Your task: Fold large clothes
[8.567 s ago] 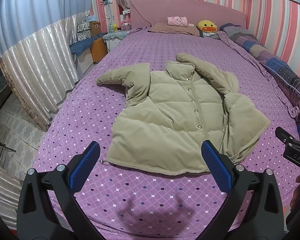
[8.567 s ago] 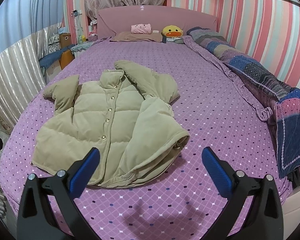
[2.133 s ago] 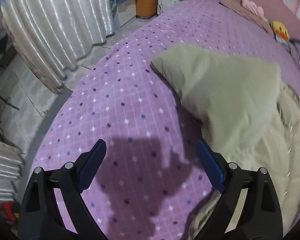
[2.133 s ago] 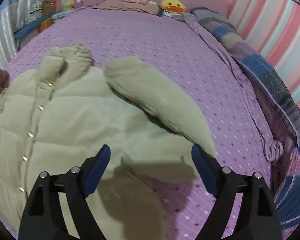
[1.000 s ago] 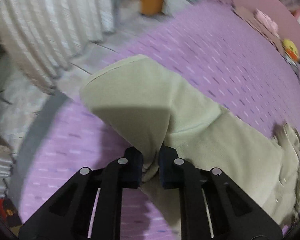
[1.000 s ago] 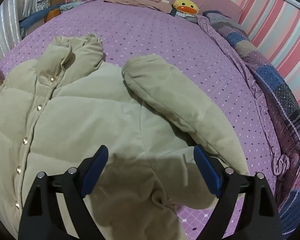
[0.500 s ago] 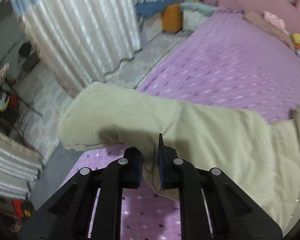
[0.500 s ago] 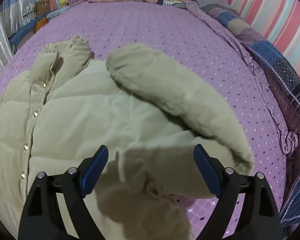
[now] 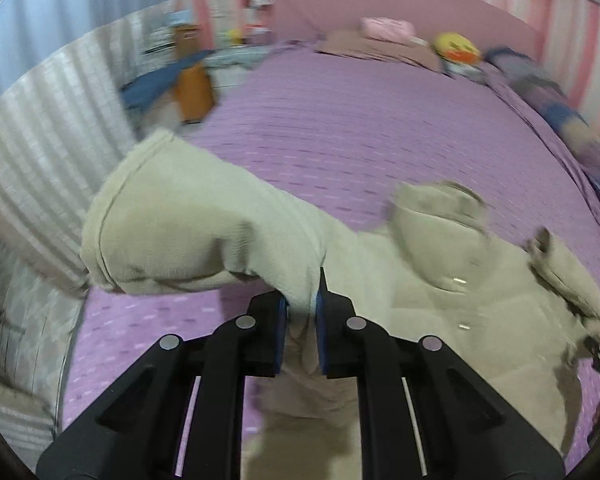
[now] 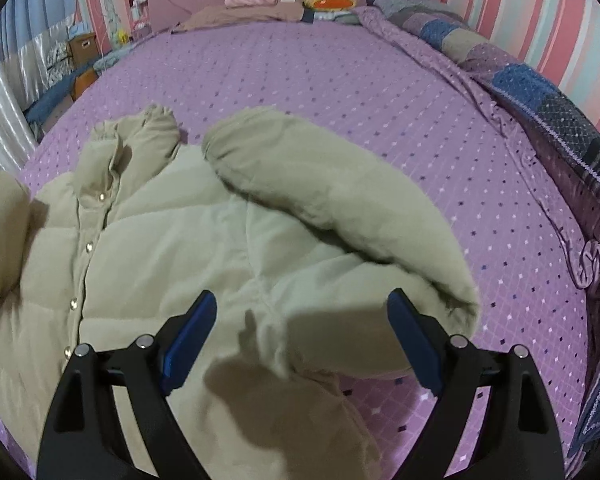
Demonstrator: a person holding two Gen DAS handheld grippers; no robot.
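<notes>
The jacket [image 10: 172, 264], a beige padded one with snap buttons down the front, is lying front-up across the foot half of the bed [image 10: 340, 80], collar toward the headboard. One sleeve [image 9: 204, 236] is being held off the sheet near the bed's curtain-side edge; the other sleeve [image 10: 332, 196] is lying folded back over the chest toward the quilt-side edge.

Handling judgement: it is looking light for its bulk, soft and springy. The quilted filling will likely push folds back open, so each fold will want pressing flat. The shell is looking matte, not slippery. The best holds are probably thin edges: cuff, hem, the seam at the sleeve. A pinch on the puffed body would likely slide off.

My left gripper [image 9: 301, 312] is pinching the sleeve cloth just behind the cuff, jaws closed tight on a thin fold of it, the cuff end hanging out past them. My right gripper [image 10: 300, 332] is hovering over the lower chest with jaws spread wide, nothing between the pads [image 10: 190, 332], only its shadow falling on the cloth.

View differences: the left wrist view is showing the grip itself but is motion-blurred, and the hem is hidden behind the fingers. The right wrist view is sharp, showing the button line, the second sleeve's lie and the patchwork quilt [image 10: 540, 92] along the far edge; the lifted sleeve is appearing there only as a blurred patch at the frame's left.
</notes>
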